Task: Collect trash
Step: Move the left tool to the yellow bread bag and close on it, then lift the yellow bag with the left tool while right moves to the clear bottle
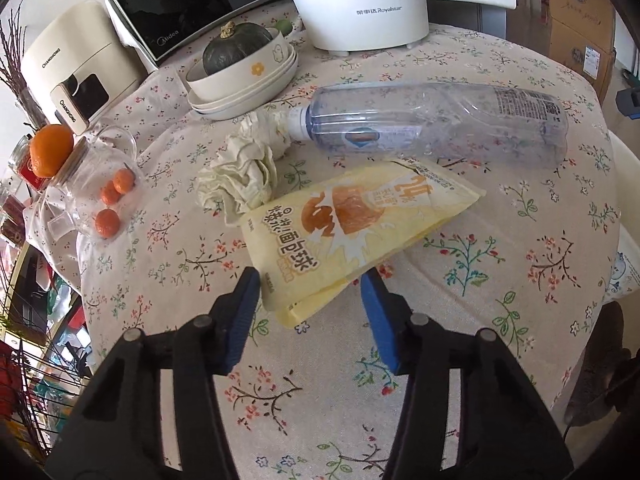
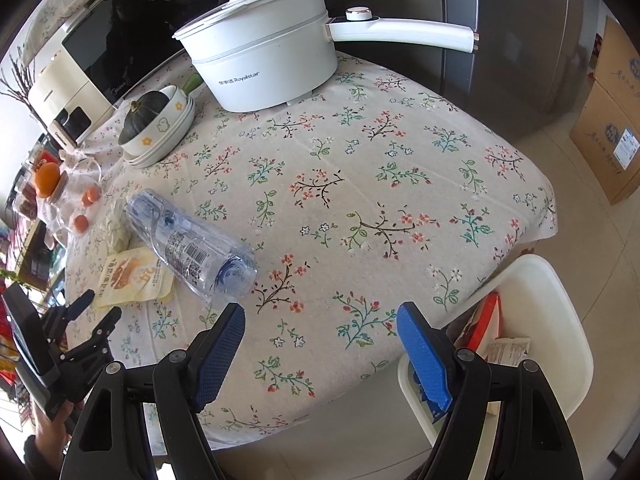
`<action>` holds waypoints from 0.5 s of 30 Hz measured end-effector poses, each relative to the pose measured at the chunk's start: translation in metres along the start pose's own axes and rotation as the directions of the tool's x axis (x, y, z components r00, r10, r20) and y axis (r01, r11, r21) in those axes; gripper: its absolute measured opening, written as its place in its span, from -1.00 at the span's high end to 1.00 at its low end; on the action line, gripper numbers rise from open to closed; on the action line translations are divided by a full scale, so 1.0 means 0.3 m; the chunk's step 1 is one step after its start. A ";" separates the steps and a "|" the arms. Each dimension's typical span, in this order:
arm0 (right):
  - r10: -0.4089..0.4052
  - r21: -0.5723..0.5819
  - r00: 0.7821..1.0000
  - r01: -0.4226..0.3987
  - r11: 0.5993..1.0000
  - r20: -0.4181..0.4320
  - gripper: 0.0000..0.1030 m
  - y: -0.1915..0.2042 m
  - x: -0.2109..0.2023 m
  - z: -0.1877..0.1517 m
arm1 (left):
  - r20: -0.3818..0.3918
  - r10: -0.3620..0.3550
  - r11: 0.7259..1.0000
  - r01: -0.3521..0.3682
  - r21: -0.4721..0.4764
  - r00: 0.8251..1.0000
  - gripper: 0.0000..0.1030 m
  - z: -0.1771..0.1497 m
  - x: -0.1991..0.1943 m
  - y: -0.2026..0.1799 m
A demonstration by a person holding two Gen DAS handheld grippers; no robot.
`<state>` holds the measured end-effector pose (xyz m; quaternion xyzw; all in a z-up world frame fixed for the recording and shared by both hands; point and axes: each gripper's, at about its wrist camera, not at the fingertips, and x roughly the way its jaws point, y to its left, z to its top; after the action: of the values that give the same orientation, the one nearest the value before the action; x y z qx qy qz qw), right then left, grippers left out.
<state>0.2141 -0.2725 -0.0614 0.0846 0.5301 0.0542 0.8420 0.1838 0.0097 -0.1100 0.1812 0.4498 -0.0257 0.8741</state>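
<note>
On the floral-clothed surface, the left gripper brackets a yellow snack wrapper, jaws not yet pinching; the right gripper hangs released, gripping nothing.

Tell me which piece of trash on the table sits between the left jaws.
The yellow snack bag: its near corner lies between the left gripper's jaws. The crumpled tissue and the bottle lie farther off, beyond the bag.
</note>
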 end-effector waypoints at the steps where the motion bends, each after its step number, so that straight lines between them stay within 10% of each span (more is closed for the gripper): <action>1: -0.001 -0.002 1.000 0.001 1.000 0.000 -0.55 -0.001 0.000 0.000 | -0.001 0.002 1.000 -0.002 -0.008 1.000 0.19 0.006 0.001 0.004; 9: 0.010 -0.006 1.000 -0.010 1.000 0.006 -0.55 0.020 -0.003 0.009 | 0.029 -0.088 0.986 0.092 -0.143 0.996 0.93 0.025 -0.015 0.058; 15: 0.016 0.001 1.000 -0.016 1.000 0.008 -0.55 0.033 -0.002 0.007 | 0.043 -0.250 0.930 0.252 -0.266 0.967 0.98 0.017 -0.053 0.081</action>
<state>0.2157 -0.2631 -0.0581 0.0896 0.5259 0.0603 0.8437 0.1833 0.0287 -0.0877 0.0017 0.4649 -0.0766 0.8820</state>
